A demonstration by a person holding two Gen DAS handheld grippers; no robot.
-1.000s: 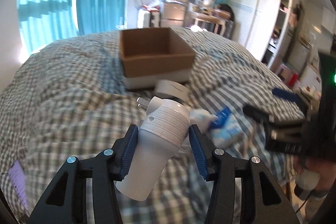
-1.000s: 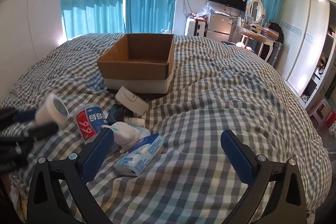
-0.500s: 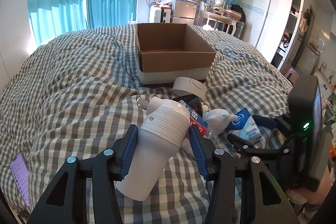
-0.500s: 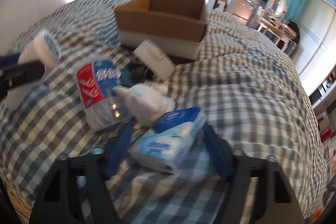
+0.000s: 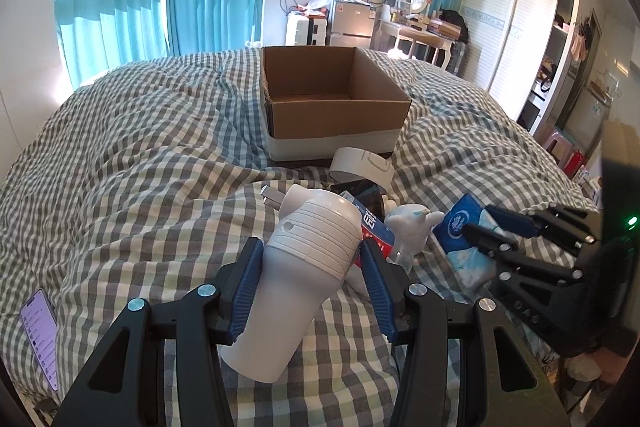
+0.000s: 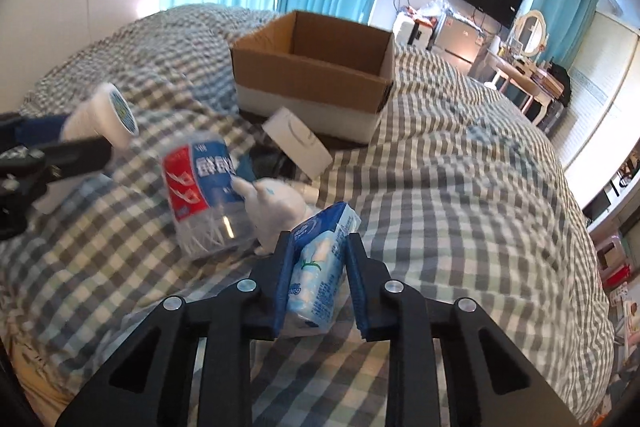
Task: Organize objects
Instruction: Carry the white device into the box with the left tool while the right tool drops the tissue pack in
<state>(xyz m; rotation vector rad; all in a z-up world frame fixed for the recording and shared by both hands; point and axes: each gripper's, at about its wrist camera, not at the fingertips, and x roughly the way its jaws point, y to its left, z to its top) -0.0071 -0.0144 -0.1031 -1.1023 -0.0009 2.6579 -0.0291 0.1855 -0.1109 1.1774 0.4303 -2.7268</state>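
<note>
The open brown cardboard box (image 5: 334, 103) at upper centre looked empty, so nothing was sorted yet, while the left gripper (image 5: 312, 279) pinched a white ribbed plastic device (image 5: 304, 267) and the right gripper (image 6: 318, 269) squeezed a blue-white tissue pack (image 6: 320, 267), other items lying near.

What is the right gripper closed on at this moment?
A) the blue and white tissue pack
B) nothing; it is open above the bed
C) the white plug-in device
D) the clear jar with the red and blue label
A: in the right wrist view, the right gripper has its blue pads pressed against both sides of the tissue pack, while the labelled jar lies free on the blanket.
</note>
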